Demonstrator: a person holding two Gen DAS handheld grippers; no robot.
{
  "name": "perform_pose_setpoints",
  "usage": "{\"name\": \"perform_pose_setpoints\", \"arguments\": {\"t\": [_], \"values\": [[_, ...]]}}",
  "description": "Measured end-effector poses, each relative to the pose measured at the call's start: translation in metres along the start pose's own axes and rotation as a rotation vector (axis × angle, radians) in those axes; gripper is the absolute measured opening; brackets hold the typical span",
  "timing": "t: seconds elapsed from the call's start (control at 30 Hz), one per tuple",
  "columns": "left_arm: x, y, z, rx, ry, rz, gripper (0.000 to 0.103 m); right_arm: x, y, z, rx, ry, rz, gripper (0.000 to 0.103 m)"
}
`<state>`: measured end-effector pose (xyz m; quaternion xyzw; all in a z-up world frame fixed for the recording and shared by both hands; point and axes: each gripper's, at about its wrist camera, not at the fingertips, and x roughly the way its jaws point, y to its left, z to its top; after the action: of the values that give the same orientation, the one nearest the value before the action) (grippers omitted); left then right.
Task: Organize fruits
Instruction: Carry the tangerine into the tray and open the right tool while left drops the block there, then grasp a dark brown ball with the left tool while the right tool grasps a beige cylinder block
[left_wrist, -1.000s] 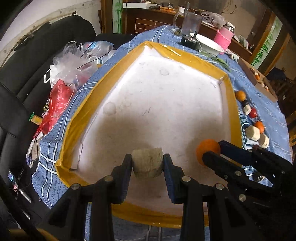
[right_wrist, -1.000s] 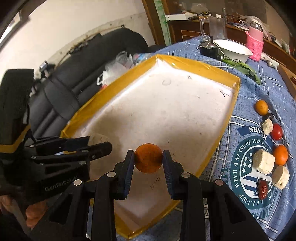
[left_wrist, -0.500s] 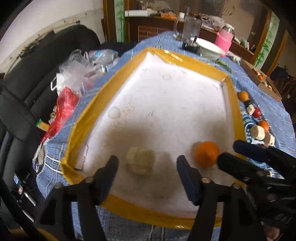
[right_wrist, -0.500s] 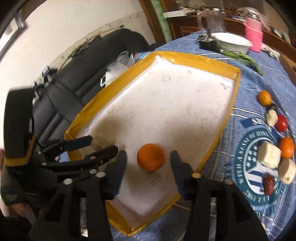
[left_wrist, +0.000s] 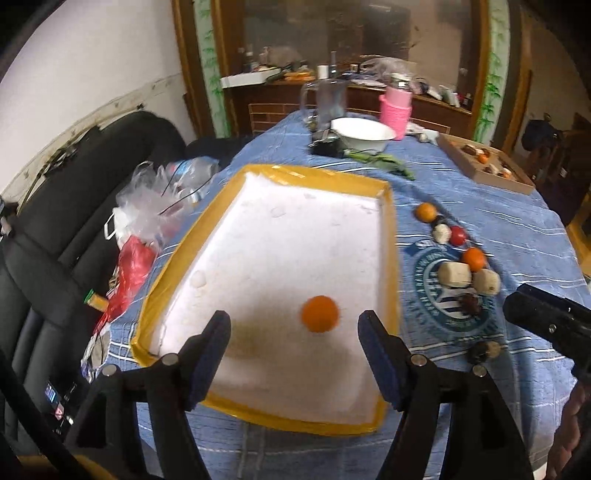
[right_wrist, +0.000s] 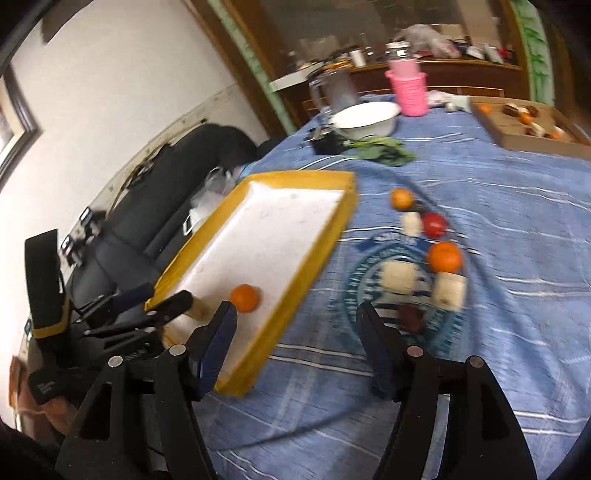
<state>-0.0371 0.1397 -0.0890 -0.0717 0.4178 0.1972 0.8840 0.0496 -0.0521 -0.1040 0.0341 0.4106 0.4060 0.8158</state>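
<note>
Nearest, left gripper spread wide, grasping nothing, poised over the near end of the yellow-rimmed tray. Right gripper likewise parted and empty, hanging above the blue tablecloth just right of the tray's near corner.

Inside the tray, near end: one orange lying loose on the white floor, and beside it, seen from the right wrist only, a pale cut block partly hidden behind the left fingers.

Likely trouble: round, so free to roll along the tray floor if the rim gets knocked during a reach across; low rim, easy to clip with a finger. Blur in the right view, so a misjudged approach to the next piece looks possible.

No long axis on the orange, no pointing direction. Block's long axis not readable.

Farther right on the cloth, well apart from the tray: a loose cluster of oranges, a red fruit, pale blocks and dark pieces, yet to be sorted.
</note>
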Motion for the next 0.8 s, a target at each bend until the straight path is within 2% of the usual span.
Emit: {"name": "perform_pose_setpoints", "arguments": {"t": [0.23,0.43,0.6,0.8], "values": [[-0.011,-0.032,-0.003,0.032,0.036,-0.174,0.077,-0.04,-0.037,-0.003,0.047,-0.069,-0.031,0.066],[0.006,-0.086,-0.014,0.14,0.099,-0.287,0.077,-0.051,-0.066,-0.011,0.102,-0.088,-0.077,0.066],[0.032,-0.125,-0.025,0.219,0.151,-0.31,0.074,-0.045,-0.086,-0.02,0.155,-0.069,-0.125,0.066],[0.055,-0.142,-0.028,0.238,0.237,-0.349,0.063,-0.037,-0.107,-0.032,0.213,-0.029,-0.151,0.065]]}}
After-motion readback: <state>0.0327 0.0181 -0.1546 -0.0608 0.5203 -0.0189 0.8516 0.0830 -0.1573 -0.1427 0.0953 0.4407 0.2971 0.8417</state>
